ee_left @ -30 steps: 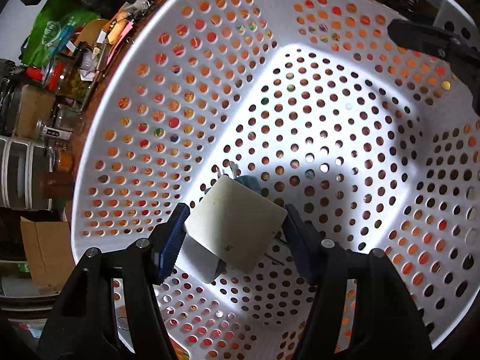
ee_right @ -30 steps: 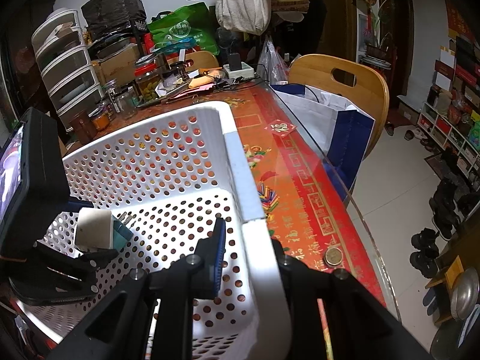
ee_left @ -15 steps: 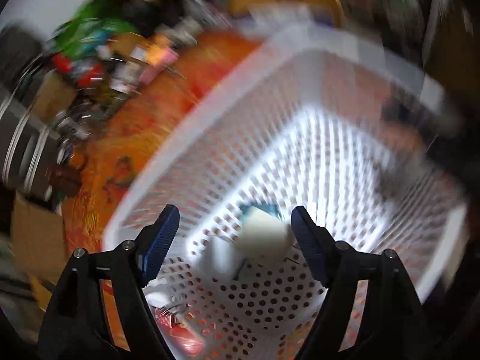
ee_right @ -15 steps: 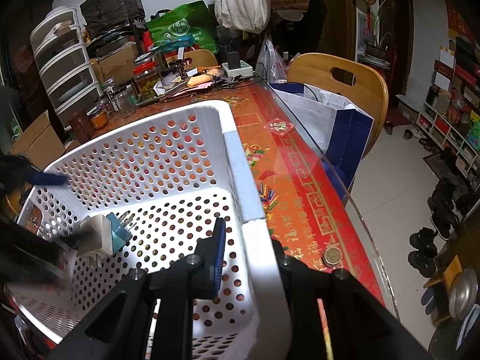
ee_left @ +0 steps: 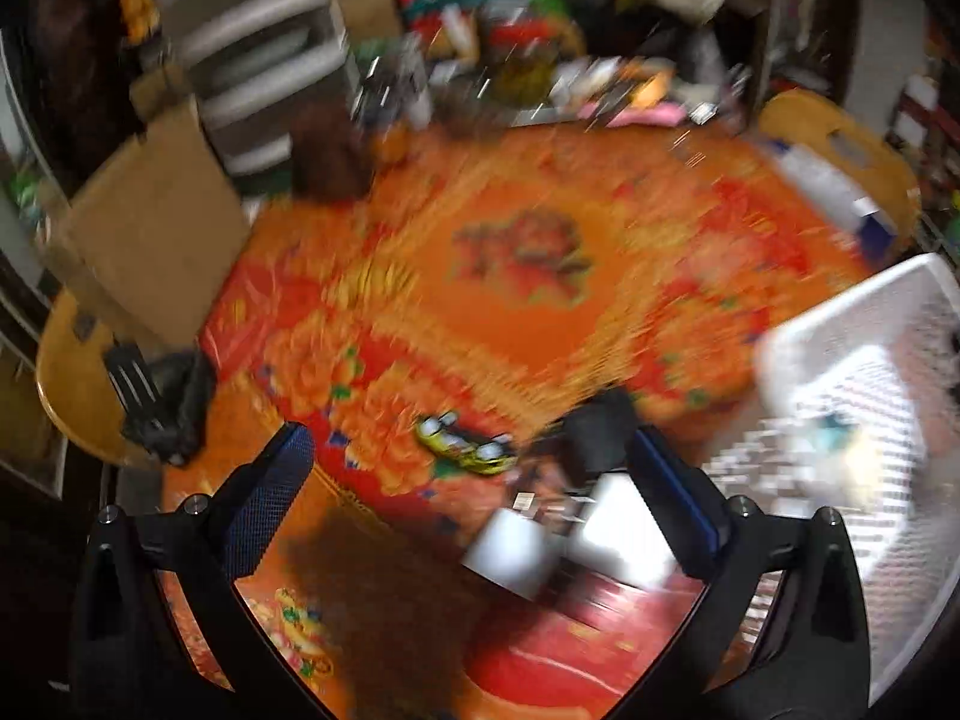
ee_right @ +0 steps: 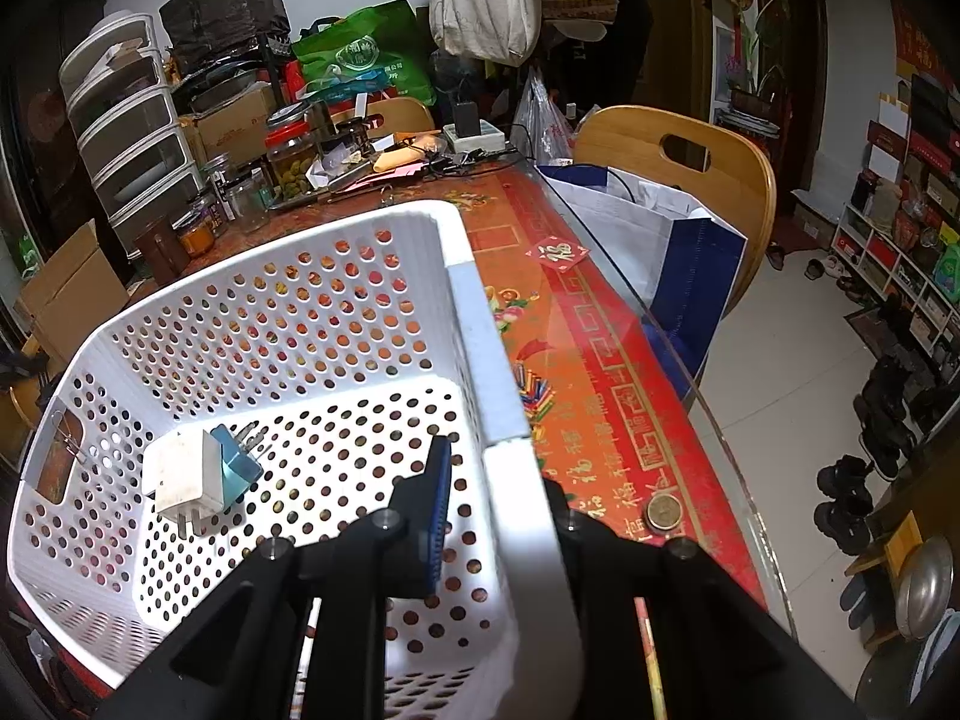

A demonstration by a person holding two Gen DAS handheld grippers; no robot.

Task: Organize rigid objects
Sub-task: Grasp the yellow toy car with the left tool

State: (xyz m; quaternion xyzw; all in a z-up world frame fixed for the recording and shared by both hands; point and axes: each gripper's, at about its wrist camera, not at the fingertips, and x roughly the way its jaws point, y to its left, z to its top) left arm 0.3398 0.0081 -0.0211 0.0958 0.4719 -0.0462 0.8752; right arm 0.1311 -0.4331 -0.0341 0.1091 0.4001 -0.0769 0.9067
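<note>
1. White basket (ee_right: pixel 474 324): right gripper (ee_right: pixel 498 504) clamped on its near rim, steadying it.
2. White plug adapter (ee_right: pixel 186 474): lies on the basket floor beside a blue plug (ee_right: pixel 237 462); deposit judged complete.
3. Left gripper (ee_left: pixel 468 462): jaws just opened wide, empty, above the orange tablecloth (ee_left: pixel 510 312).
4. Next: pick among blurred table items, likely the yellow toy car (ee_left: pixel 465 447); needs steadier aim first.

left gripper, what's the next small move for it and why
Probably lower the open left gripper onto one of the blurred things below it, such as the yellow toy car. Its jaws have just been opening and hold nothing; the plug already lies in the basket, whose rim the right gripper clamps.
</note>
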